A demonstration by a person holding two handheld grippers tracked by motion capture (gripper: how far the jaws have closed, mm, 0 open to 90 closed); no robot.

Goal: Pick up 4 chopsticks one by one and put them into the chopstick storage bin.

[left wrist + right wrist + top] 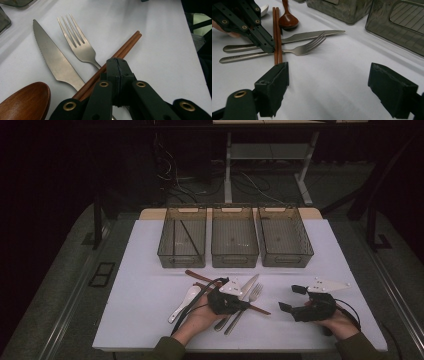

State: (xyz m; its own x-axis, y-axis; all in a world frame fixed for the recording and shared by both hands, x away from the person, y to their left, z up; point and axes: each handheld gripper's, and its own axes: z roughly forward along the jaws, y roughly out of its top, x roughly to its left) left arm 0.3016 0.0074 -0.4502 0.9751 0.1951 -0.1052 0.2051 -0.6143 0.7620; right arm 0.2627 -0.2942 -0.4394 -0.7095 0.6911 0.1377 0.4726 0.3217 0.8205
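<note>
Lying low over the cutlery, the left gripper [117, 65] is held with jaws together beside the chopsticks [125, 48]; the right gripper [328, 87] is rested with jaws apart.

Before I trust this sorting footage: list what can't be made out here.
- Whether the shut left gripper pinches the chopsticks: left gripper view, its jaws cover the contact.
- Wooden spoon: left gripper view, bowl cut by the frame edge.
- Left bin contents: high view, too small, dark.
</note>
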